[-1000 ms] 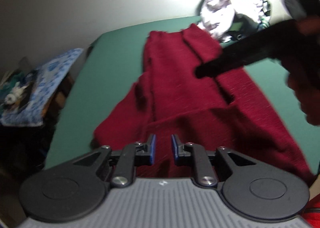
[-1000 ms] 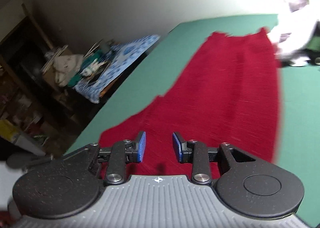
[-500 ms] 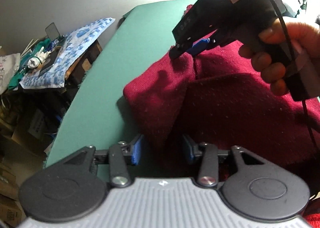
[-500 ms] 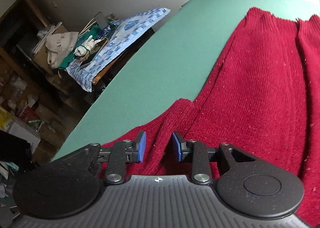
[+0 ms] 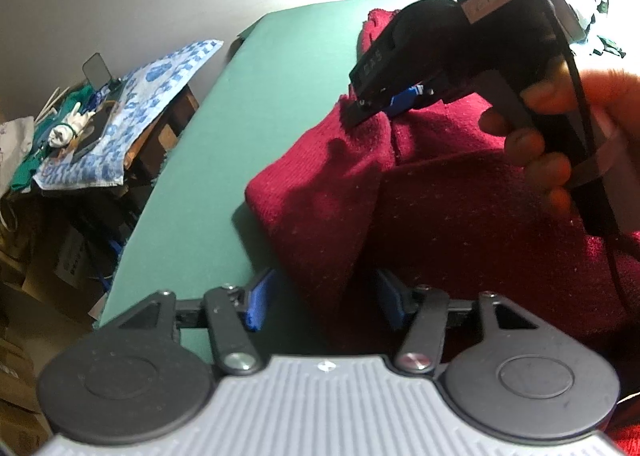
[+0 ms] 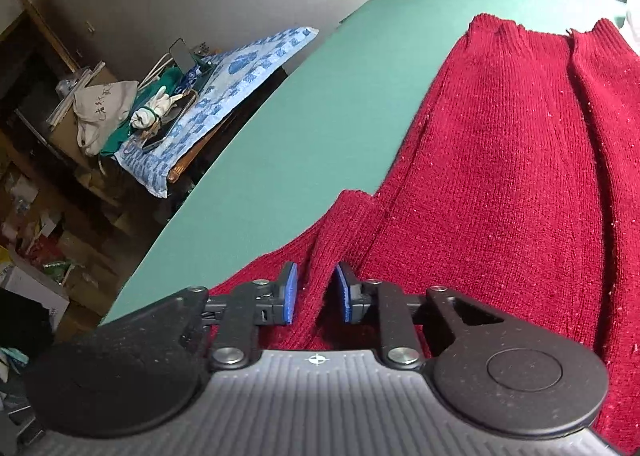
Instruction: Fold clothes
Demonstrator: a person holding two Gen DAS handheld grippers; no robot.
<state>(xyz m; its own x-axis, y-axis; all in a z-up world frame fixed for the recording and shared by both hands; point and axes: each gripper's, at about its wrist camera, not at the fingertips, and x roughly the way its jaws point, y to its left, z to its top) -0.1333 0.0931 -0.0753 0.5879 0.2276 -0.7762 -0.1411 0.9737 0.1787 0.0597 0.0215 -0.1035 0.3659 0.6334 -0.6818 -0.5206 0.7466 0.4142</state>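
My right claw pinches a raised ridge of the dark red knitted sweater. My left claw gapes around a lifted fold nearer me. The sweater's length runs away from both across the green table.

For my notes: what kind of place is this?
Probably a cluttered home room or workshop: a green-covered table holding a red knit garment, a side table under blue-patterned cloth, and cardboard boxes.

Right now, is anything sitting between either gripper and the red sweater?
Nothing visible does. The left gripper is open with a bunched fold of the red sweater between its pads. The right gripper has a ridge of the knit between its pads; whether it is pinched, I cannot tell. The green table beside it is bare.
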